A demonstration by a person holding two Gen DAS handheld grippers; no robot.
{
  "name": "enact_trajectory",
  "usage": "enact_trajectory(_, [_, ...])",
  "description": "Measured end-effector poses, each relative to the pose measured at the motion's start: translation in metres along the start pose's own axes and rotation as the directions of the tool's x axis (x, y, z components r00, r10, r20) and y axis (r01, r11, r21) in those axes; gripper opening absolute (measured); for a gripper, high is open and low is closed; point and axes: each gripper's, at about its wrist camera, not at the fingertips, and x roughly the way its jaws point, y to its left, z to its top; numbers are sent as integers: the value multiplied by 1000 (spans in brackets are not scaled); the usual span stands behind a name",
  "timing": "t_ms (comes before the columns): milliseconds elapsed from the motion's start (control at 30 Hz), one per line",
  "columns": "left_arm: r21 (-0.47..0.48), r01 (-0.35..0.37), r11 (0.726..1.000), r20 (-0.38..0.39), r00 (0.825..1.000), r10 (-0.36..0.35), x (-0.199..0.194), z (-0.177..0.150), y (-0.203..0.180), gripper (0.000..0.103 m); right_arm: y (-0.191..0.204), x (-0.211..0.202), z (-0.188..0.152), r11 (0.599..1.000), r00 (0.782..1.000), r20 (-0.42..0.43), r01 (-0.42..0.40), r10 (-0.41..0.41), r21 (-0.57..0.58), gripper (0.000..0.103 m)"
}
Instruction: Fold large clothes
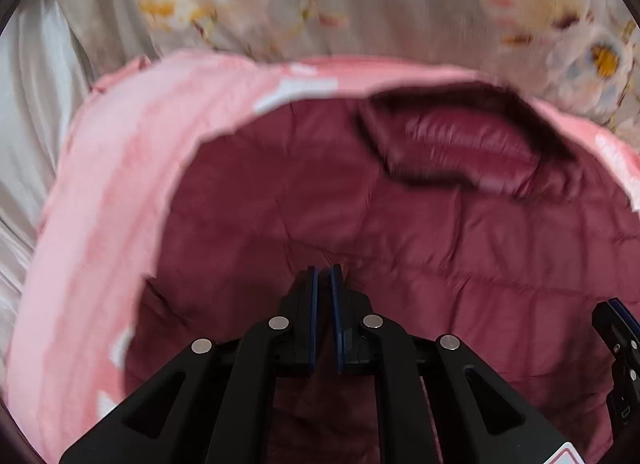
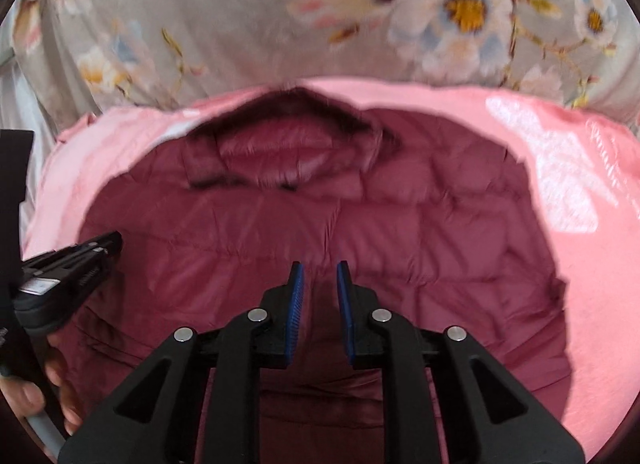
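A maroon quilted puffer jacket [image 1: 400, 232] lies spread on a pink blanket [image 1: 112, 192], its dark fur-trimmed collar [image 1: 460, 136] at the far side. My left gripper [image 1: 325, 272] is over the jacket's lower part with its jaws nearly together; fabric seems pinched between them. In the right wrist view the jacket [image 2: 380, 216] fills the middle, collar [image 2: 292, 136] far. My right gripper [image 2: 320, 268] hovers over the jacket with a narrow gap between its blue pads, nothing in it. The left gripper [image 2: 100, 248] shows at left, the right gripper [image 1: 616, 328] at the left view's right edge.
The pink blanket [image 2: 580, 224] lies on a bed with a grey floral cover [image 2: 240, 24] beyond the collar. White sheet folds [image 1: 32, 104] lie at the far left. A hand [image 2: 32, 396] holds the left gripper's handle.
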Motion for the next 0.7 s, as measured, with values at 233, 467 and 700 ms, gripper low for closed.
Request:
enact_trajectory(233, [31,-43,999,48,998,41,16,-22,-11,8,-6,20,-23,1000,1000,-27,12,-11,3,16])
enact_trajectory(467, [62,-86,994,55,995,83,19,-26,-19,8,-5,22,-25,1000,999,-27,23,-23,-10,16])
enact_trajectory(700, [85,-115,990,54,992,110,21,-25,-24,7,-4,23,-24,1000,999,-30,23,-23,-12,16])
